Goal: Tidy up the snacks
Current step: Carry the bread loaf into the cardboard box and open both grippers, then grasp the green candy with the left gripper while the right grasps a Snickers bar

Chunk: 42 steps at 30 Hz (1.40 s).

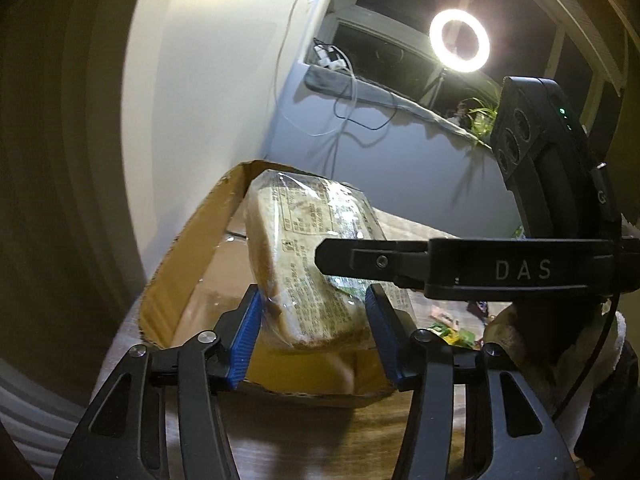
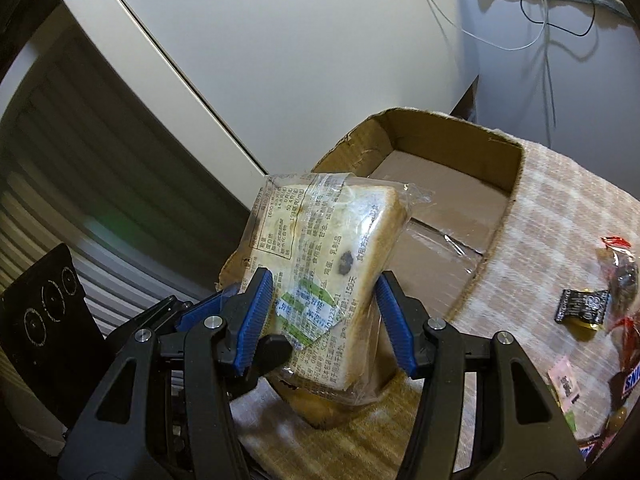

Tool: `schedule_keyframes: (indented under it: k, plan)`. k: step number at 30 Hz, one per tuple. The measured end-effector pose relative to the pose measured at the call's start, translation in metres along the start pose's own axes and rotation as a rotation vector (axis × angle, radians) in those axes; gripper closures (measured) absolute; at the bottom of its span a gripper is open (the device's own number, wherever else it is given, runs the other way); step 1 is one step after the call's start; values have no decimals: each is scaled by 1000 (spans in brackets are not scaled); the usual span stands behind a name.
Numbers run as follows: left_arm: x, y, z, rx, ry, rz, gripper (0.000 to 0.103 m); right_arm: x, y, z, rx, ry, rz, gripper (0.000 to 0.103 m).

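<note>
Wrapped bread slice pack [image 2: 320, 280]: light, soft, crushable, film slippery. Right claw [image 2: 324, 320] clamps lower edges; left claw [image 1: 314, 334] brackets it, contact unclear. Grip crust edges, above cardboard box [image 2: 452, 152].

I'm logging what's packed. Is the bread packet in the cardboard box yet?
Not yet: the bread packet is held up between both tools, over the cardboard box near its edge, not resting on the floor.

"DAS" on the black gripper bar [image 1: 520, 270], "150" on the bread wrapper [image 2: 320, 264]
</note>
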State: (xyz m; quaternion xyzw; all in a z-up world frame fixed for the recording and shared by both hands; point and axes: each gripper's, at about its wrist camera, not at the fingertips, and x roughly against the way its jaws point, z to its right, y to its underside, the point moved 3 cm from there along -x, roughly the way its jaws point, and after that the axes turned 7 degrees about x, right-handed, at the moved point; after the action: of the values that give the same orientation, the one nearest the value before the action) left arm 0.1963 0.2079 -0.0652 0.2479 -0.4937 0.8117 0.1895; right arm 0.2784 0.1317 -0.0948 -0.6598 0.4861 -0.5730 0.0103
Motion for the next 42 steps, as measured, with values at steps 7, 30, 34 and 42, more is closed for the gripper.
schedule_keyframes:
  k: [7,30,34,42]
  plan:
    - [-4,1,-7,23,-24,-2,58,2,2,4,-8,15,13,46]
    - [8,14,43,-69,-16,-14,54,93,50,55,-16,194,87,22]
    - [0,23,61,-95,13,-44,54,120,74,81,-32,292,80,22]
    - [-27,40,96,-133,81,-126,54,149,121,130,-85,385,31,22]
